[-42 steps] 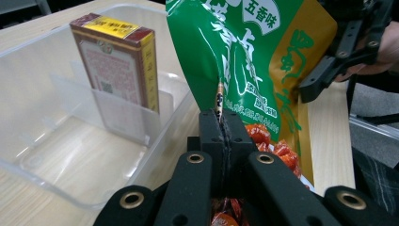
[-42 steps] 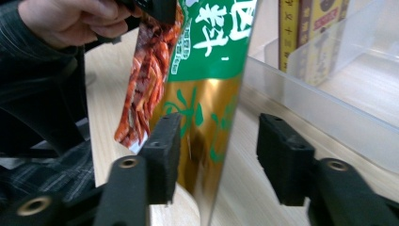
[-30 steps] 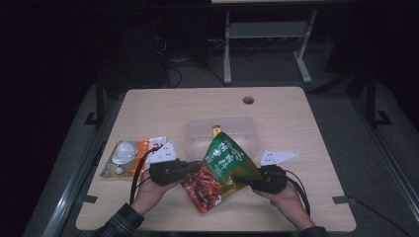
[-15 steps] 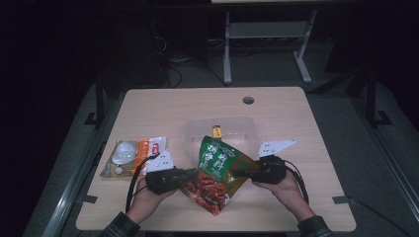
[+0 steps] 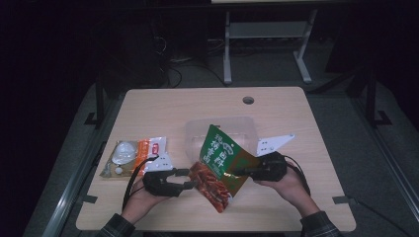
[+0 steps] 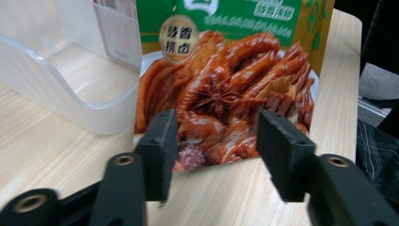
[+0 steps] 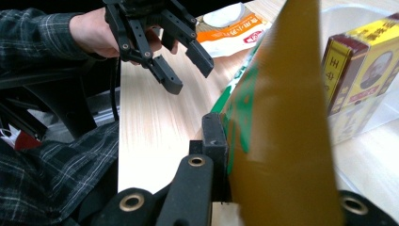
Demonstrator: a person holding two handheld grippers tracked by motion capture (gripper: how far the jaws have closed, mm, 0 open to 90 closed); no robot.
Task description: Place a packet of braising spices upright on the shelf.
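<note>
A green and gold snack pouch [image 5: 217,160] with a picture of braised meat hangs tilted over the table's front. My right gripper [image 5: 238,173] is shut on its right edge; in the right gripper view [image 7: 244,141] the pouch [image 7: 282,108] stands edge-on between the jaws. My left gripper [image 5: 190,178] sits at the pouch's lower left. Its jaws have just been opening and now stand open. In the left gripper view [image 6: 216,136] the pads are clear of the pouch [image 6: 226,89], whose bottom edge lies just beyond them.
A clear plastic container [image 5: 222,127] stands behind the pouch on the wooden table [image 5: 197,103], with a yellow box [image 7: 362,70] inside it. An orange and white packet [image 5: 148,148] and a clear bag [image 5: 121,155] lie at the front left.
My left gripper has opened and let go of the pouch's lower left corner. The pouch now hangs from the right gripper alone, which has lifted slightly.
</note>
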